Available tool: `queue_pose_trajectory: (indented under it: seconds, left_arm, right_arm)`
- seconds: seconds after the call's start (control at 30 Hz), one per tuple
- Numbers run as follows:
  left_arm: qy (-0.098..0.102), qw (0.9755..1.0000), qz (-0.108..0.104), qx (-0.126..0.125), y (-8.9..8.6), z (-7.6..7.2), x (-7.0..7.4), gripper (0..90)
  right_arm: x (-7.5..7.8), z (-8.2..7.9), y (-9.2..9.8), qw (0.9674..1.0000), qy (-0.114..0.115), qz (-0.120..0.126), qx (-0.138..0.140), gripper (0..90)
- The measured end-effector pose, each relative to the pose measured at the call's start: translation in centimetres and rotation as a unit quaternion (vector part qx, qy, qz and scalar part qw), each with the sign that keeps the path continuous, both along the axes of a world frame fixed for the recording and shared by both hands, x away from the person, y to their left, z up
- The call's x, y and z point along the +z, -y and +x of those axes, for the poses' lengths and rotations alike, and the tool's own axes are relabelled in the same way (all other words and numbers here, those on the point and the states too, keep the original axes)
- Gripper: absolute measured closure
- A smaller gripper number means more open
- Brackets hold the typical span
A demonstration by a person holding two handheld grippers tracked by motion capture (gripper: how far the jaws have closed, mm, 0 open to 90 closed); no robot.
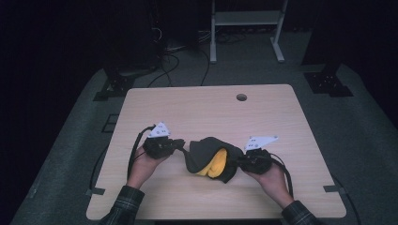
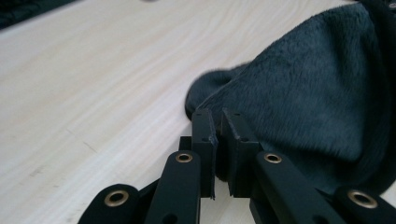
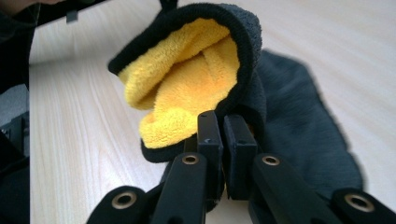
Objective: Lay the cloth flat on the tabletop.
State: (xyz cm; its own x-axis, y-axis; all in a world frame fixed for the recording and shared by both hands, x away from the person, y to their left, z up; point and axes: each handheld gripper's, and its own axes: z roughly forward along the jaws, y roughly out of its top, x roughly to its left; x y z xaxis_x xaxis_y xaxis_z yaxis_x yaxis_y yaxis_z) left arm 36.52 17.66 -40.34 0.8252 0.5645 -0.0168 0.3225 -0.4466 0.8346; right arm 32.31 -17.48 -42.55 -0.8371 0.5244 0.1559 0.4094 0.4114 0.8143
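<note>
The cloth [image 1: 211, 159], dark grey outside and yellow fleece inside, lies bunched near the front middle of the surface [image 1: 206, 108]. We judge it light, soft and floppy, so it will sag wherever unsupported; its stitched hem gives the surest hold. On the cloth's left edge our left tool [image 2: 218, 140] is pressed together on a fold; on its right edge our right tool [image 3: 224, 140] pinches the rolled hem.

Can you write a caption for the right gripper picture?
Right gripper pinching the edge of a grey-and-yellow cloth on a wooden table.
</note>
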Motion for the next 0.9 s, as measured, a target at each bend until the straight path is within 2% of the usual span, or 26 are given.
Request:
queue_pose_trajectory:
  seconds: [0.23, 0.27, 0.37, 0.53, 0.7, 0.77, 0.83, 0.9]
  left_arm:
    - [0.024, 0.9992, -0.022, 0.022, -1.5, -0.4, 2.0, 83.6]
    - [0.028, 0.9991, -0.019, 0.027, -1.8, -0.4, 2.2, 83.7]
    - [0.034, 0.9981, -0.029, 0.041, -2.8, -0.4, 2.7, 83.7]
    - [0.056, 0.9952, -0.049, 0.064, -4.4, -0.9, 4.0, 83.7]
    - [0.086, 0.9905, -0.068, 0.083, -5.6, -1.4, 5.8, 83.7]
    - [0.085, 0.9902, -0.071, 0.085, -5.7, -1.3, 5.9, 83.7]
    - [0.079, 0.9913, -0.055, 0.09, -5.4, -0.9, 5.3, 83.6]
    - [0.067, 0.9924, -0.043, 0.094, -5.1, -0.4, 4.2, 83.6]
  right_arm:
    - [2.2, 0.7, 2.5, 0.9988, 0.025, 0.031, -0.027, 87.6]
    - [2.4, 0.7, 3.0, 0.9983, 0.028, 0.037, -0.037, 87.9]
    - [2.7, 1.1, 4.2, 0.9972, 0.035, 0.038, -0.055, 88.1]
    - [4.0, 1.3, 5.6, 0.9942, 0.061, 0.045, -0.077, 88.3]
    - [6.4, 1.2, 7.1, 0.9905, 0.089, 0.059, -0.086, 88.3]
    - [7.0, 1.4, 7.3, 0.9911, 0.089, 0.058, -0.08, 88.2]
    - [7.1, 1.9, 7.1, 0.9924, 0.088, 0.04, -0.076, 88.1]
    - [6.4, 2.7, 6.8, 0.9934, 0.08, 0.027, -0.078, 87.7]
